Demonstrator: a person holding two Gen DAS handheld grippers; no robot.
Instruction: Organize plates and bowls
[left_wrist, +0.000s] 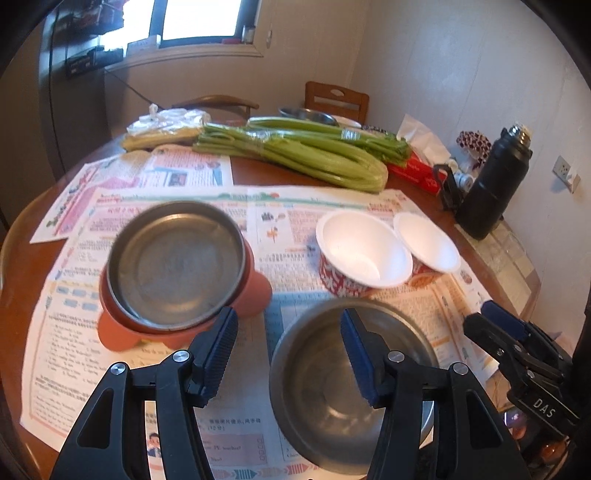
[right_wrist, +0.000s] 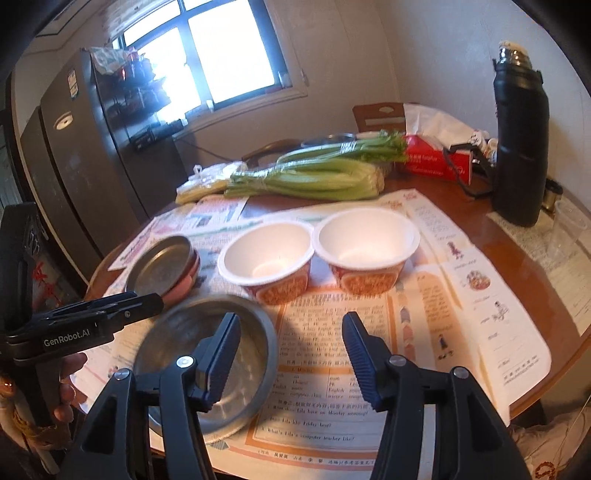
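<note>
We had the steel bowl (left_wrist: 351, 398) sitting loose on the newspapered table (left_wrist: 22, 306) beneath both part-open, empty claws, left claw (left_wrist: 290, 354) and right claw (right_wrist: 291, 354), so next we needed another dish, probably the paper bowls (right_wrist: 266, 258).

1. The steel bowl (left_wrist: 325, 387) is partly hidden behind a finger of the left tongs (left_wrist: 288, 354).
2. The metal dish (left_wrist: 308, 113) behind the celery (left_wrist: 314, 155) shows only its rim.
3. The newspaper (right_wrist: 332, 424) print is mostly too small to read.
4. A hand (right_wrist: 68, 384) is cut off at the right wrist view's edge.
</note>
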